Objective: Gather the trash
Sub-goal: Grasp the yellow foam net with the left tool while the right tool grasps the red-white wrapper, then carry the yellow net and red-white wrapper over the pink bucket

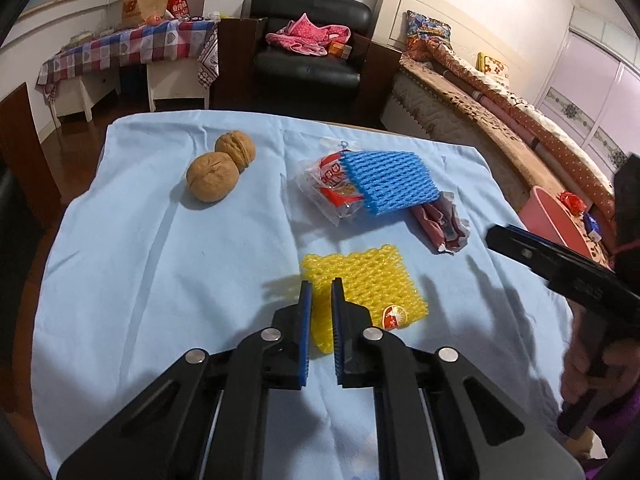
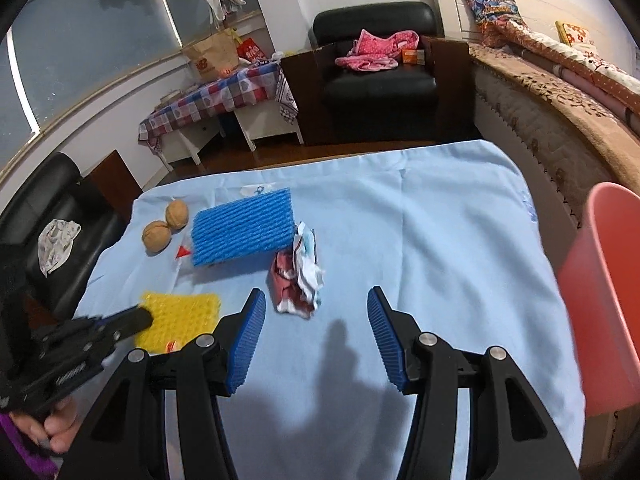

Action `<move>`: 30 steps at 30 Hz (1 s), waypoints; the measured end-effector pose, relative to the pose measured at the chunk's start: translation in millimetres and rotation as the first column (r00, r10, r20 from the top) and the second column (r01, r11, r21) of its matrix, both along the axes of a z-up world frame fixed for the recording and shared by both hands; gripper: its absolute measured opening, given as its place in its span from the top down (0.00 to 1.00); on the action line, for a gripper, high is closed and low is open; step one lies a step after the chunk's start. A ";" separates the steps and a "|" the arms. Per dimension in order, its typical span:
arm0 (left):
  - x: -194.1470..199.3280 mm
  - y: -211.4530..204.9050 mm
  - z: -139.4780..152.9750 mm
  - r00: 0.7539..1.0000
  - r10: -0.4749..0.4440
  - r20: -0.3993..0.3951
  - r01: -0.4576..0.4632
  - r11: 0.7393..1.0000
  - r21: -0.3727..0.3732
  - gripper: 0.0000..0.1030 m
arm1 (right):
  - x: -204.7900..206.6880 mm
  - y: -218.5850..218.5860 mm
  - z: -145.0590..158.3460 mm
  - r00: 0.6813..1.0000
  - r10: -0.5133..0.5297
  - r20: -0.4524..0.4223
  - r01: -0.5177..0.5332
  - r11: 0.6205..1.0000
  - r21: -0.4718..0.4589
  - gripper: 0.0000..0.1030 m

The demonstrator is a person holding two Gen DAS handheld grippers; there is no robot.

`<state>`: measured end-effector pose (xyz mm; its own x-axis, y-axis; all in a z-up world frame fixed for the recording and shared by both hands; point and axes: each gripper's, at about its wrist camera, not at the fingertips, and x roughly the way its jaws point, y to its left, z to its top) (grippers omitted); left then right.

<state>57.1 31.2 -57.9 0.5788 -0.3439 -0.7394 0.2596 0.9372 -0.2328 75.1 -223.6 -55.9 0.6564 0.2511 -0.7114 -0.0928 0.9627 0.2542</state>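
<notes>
Nearest to me, my left gripper (image 1: 321,284) has its blue pads pinched on the near left edge of the yellow foam net (image 1: 362,284), which lies flat on the light blue cloth (image 1: 160,260). A small round red and white sticker (image 1: 394,317) sits on the net's near corner; I cannot read its print.

My right gripper (image 2: 316,300) hangs over bare cloth with its jaws spread wide and nothing between them. Just beyond its left finger lies a crumpled red and white wrapper (image 2: 298,280).

Further out, the blue foam net (image 1: 386,182) rests partly on a clear plastic packet (image 1: 330,190) with red and orange print; the characters on it are too small for me to make out. Left of those, two walnuts (image 1: 222,166) touch each other.

Off the right edge of the table stands a pink bin (image 1: 554,218). From the left camera I see a red wrapper (image 1: 570,202) beyond its rim, but I cannot tell whether that lies inside it or behind it on the bed.

Far back, a black armchair (image 1: 308,60) holds a pink garment (image 1: 306,34) and a small orange box (image 1: 340,49). To its left, on a checked tablecloth (image 1: 120,46), stands a brown paper bag (image 1: 142,0) with an orange logo, and beside it a red bag (image 1: 179,5) with white characters, neither legible to me.
</notes>
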 end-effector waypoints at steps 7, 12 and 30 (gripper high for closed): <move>-1.0 -0.9 -2.1 1.000 -0.001 -0.015 0.001 1.000 -0.016 0.91 | 28.1 8.8 -20.6 0.998 0.015 -0.064 -0.016 1.000 -0.002 0.73; -2.9 -3.2 -0.5 1.000 -0.007 -0.013 0.007 1.000 -0.019 0.91 | 33.1 8.6 -28.6 0.996 0.022 -0.089 -0.021 1.000 0.003 0.93; -8.1 -20.9 20.5 1.000 -0.018 0.024 0.018 1.000 -0.017 0.92 | -21.1 -25.9 -2.5 0.998 -0.040 -0.049 0.041 0.999 0.022 0.95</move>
<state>49.0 10.3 -37.4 0.5895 -0.3671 -0.7195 0.2818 0.9283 -0.2427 53.9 -249.5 -58.4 0.6312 0.2413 -0.7371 -0.0409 0.9594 0.2791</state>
